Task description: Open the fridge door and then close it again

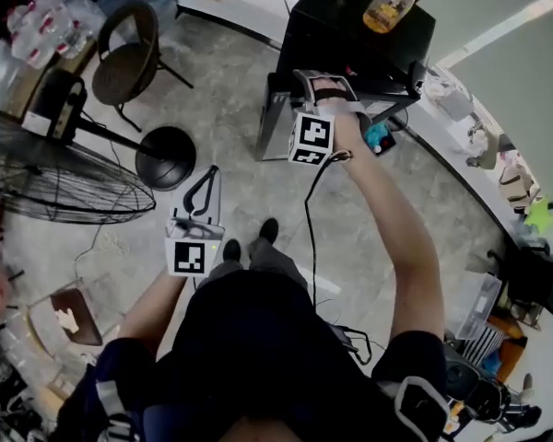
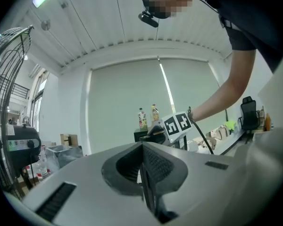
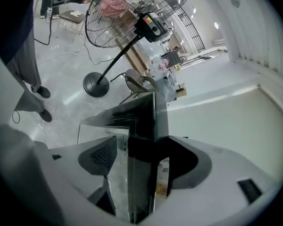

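Observation:
The black mini fridge point(image 1: 350, 35) stands ahead of me with bottles point(image 1: 389, 5) on its top. Its grey door point(image 1: 275, 122) is swung out to the left. My right gripper point(image 1: 324, 81) reaches over the door's top edge. In the right gripper view the door's edge point(image 3: 141, 117) stands between the jaws of that gripper point(image 3: 148, 140), and both tips close on it. My left gripper point(image 1: 207, 171) hangs lower left over the floor, away from the fridge. It point(image 2: 142, 147) is shut and empty and points level toward the fridge point(image 2: 144, 134).
A big standing fan point(image 1: 46, 173) with a round base point(image 1: 166, 155) is at the left, and a chair point(image 1: 124, 63) stands behind it. A cluttered counter point(image 1: 479, 155) runs along the right. A cable point(image 1: 309, 228) hangs from the right gripper. My feet point(image 1: 249, 238) are on the stone floor.

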A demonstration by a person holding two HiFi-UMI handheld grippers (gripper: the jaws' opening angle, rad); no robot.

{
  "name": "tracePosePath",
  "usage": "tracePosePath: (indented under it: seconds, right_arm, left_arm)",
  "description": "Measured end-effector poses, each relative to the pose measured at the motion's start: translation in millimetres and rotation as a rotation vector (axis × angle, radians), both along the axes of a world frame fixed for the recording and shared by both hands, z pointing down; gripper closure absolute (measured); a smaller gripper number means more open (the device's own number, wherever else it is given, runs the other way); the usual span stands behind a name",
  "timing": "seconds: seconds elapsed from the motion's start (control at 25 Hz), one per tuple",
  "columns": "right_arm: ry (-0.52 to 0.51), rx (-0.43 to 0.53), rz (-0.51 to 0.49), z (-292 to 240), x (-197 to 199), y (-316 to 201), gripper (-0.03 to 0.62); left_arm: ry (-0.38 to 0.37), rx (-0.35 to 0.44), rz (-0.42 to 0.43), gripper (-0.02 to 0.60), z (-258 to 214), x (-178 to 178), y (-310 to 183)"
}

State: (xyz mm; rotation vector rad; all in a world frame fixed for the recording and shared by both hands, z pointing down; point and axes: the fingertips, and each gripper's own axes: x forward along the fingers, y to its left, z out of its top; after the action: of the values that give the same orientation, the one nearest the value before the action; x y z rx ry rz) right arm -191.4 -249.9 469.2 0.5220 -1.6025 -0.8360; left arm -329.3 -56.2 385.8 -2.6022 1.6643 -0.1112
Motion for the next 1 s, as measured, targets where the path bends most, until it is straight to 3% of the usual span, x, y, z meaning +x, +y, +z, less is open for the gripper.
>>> tracePosePath:
  seconds: [0.36, 0.52, 1.0]
  right_arm:
    - [-0.042, 0.005, 0.057, 1.2, 3.9, -58.8, 0.244]
    - [-0.059, 0.008, 0.08, 1.5, 6.5, -80.3, 0.247]
    - [-0.073, 0.016, 0.192, 2.5, 14.5, -133.1, 0.25]
  left_arm:
    - [-0.033, -0.007, -0.088, 0.558, 1.1, 18.0, -31.7]
    - [0.006, -0.009, -0.113, 0.558, 2.5, 23.6, -41.4]
    - [-0.001, -0.024, -0.039, 0.558, 8.4, 18.0, -84.9]
